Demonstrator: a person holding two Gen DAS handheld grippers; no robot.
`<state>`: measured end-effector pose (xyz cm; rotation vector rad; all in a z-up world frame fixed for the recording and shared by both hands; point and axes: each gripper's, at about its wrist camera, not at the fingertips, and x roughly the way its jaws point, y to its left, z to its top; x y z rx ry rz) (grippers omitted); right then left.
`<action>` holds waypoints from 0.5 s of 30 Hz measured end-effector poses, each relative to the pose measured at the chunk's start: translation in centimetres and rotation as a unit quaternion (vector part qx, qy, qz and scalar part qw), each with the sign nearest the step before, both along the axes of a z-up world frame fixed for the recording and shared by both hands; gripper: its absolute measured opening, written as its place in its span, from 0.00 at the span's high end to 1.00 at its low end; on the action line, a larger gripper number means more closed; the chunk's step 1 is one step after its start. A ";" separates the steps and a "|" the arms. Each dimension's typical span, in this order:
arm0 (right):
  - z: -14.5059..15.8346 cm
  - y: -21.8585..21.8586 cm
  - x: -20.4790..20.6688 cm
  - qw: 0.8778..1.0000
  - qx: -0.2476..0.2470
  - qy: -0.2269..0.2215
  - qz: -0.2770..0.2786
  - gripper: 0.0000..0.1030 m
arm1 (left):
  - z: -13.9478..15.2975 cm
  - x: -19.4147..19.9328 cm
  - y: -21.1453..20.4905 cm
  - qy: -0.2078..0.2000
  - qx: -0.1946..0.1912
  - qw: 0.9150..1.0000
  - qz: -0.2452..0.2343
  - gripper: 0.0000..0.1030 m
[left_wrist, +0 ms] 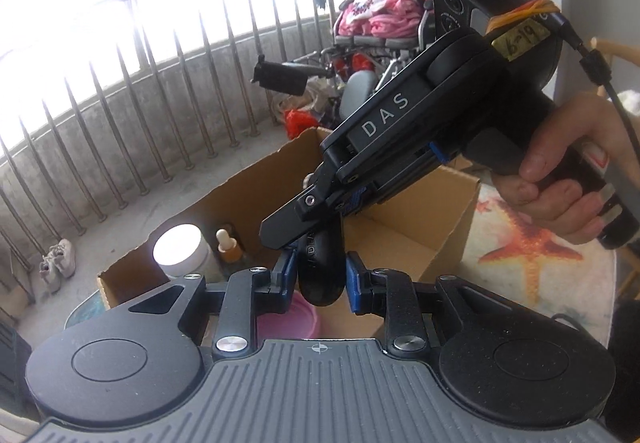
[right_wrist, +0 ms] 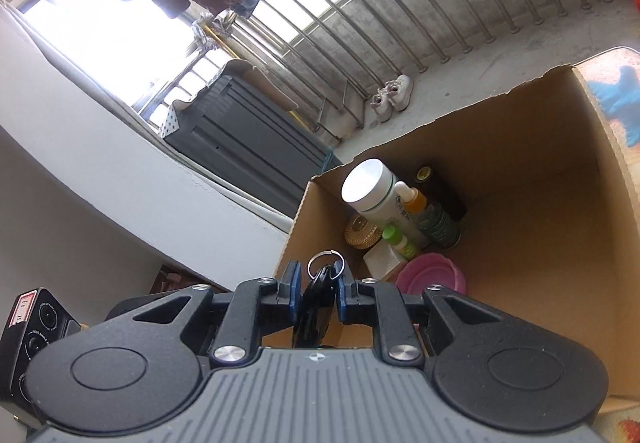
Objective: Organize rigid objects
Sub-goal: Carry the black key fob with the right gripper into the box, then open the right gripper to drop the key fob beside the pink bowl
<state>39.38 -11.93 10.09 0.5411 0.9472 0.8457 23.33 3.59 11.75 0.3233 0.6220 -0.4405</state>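
Balcony railing (left_wrist: 168, 55) and concrete floor frame the scene. Nearest, a black key fob (right_wrist: 316, 303) is clamped in the right gripper (right_wrist: 318, 289), its ring (right_wrist: 325, 263) poking forward; the same fob (left_wrist: 322, 271) is bracketed by the left gripper (left_wrist: 320, 277). Beyond, bottles (right_wrist: 384, 199) are seen standing in the cardboard box (right_wrist: 520, 171).

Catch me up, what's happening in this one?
A person is sorting items into a cardboard box with a handheld gripper in each hand. The right gripper is shut on a black key fob with a metal ring, held above the box. The left gripper's blue pads flank the fob's lower end; contact is unclear. The box already holds a white jar, dropper bottle and pink bowl.
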 end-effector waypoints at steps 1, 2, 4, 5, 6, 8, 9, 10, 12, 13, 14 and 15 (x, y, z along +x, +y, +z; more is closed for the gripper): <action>-0.6 0.4 0.8 1.000 -0.002 0.013 -0.002 0.80 | -0.4 0.6 0.4 0.012 0.008 1.000 -0.001 0.76; -1.1 0.7 1.2 1.000 -0.005 0.022 -0.001 0.80 | -0.7 1.1 0.7 0.024 0.015 1.000 -0.005 0.77; -1.9 1.6 1.8 0.999 -0.017 0.031 0.011 0.80 | -1.6 2.2 1.5 0.051 0.038 0.998 -0.006 0.77; -2.3 2.3 2.1 0.999 -0.027 0.034 0.016 0.80 | -2.0 2.5 1.8 0.061 0.051 0.997 -0.009 0.78; -2.5 2.8 2.3 0.998 -0.035 0.037 0.022 0.79 | -2.3 2.7 2.0 0.066 0.061 0.996 -0.009 0.79; -3.0 4.2 2.7 0.997 -0.056 0.043 0.037 0.79 | -2.9 3.4 2.5 0.094 0.080 0.992 -0.014 0.79; -3.3 4.9 2.9 0.996 -0.066 0.048 0.044 0.79 | -3.2 3.5 2.6 0.104 0.085 0.991 -0.016 0.79; -3.5 5.7 3.1 0.994 -0.078 0.053 0.054 0.79 | -3.4 3.7 2.8 0.116 0.095 0.989 -0.018 0.80; -3.7 6.8 3.3 0.991 -0.100 0.051 0.066 0.78 | -3.5 4.4 3.3 0.141 0.091 0.986 -0.018 0.80; -3.7 7.3 3.4 0.990 -0.107 0.051 0.069 0.78 | -3.4 4.7 3.4 0.149 0.092 0.984 -0.016 0.80; -3.7 7.6 3.6 0.990 -0.112 0.049 0.070 0.78 | -3.3 5.0 3.3 0.159 0.100 0.982 -0.016 0.82; -3.6 8.1 3.8 0.989 -0.122 0.050 0.073 0.78 | -3.3 5.2 3.1 0.164 0.122 0.979 -0.019 0.83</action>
